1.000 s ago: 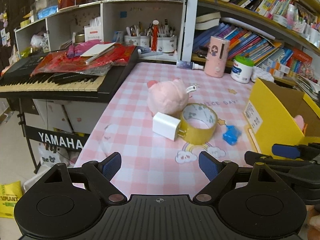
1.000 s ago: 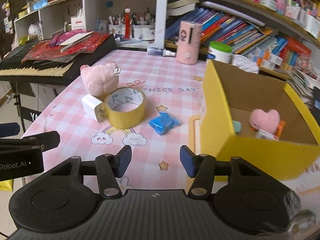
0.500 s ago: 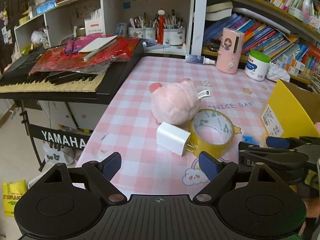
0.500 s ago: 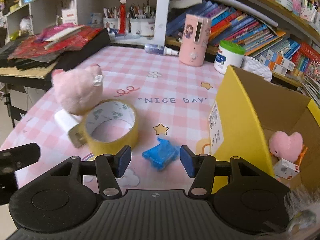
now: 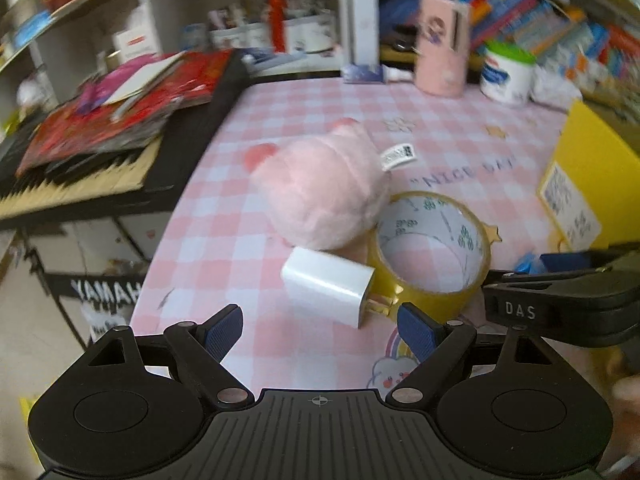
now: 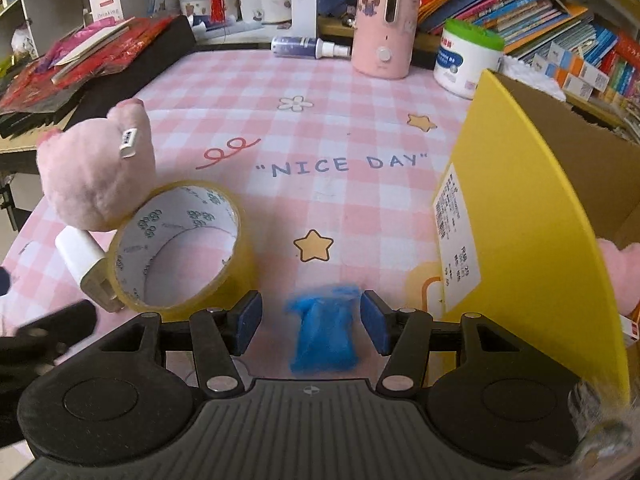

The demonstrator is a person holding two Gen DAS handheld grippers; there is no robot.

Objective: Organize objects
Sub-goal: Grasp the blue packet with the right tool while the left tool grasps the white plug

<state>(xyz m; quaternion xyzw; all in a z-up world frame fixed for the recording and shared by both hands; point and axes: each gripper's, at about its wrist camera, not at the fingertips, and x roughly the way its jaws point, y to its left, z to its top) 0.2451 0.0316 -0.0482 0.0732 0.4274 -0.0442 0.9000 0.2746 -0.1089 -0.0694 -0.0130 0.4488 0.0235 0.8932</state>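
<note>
A crumpled blue packet (image 6: 323,330) lies on the pink checked cloth between the pads of my right gripper (image 6: 310,322), which is open and not touching it. My left gripper (image 5: 320,330) is open just short of a white charger plug (image 5: 326,285). The plug leans against a roll of yellow tape (image 5: 434,246) (image 6: 182,248). A pink plush pig (image 5: 320,190) (image 6: 94,176) lies behind the tape. The yellow cardboard box (image 6: 532,216) (image 5: 588,184) stands at the right, with a pink plush heart (image 6: 618,276) inside.
A keyboard (image 5: 80,184) piled with red packets borders the table on the left. At the back stand a pink humidifier (image 6: 386,20), a white jar with a green lid (image 6: 466,56), a spray bottle (image 6: 308,46) and bookshelves. The right gripper's arm (image 5: 560,308) crosses the left view.
Both grippers have moved forward and down toward the table. The blue packet now sits between the right pads, and the charger plug lies close in front of the left gripper.
</note>
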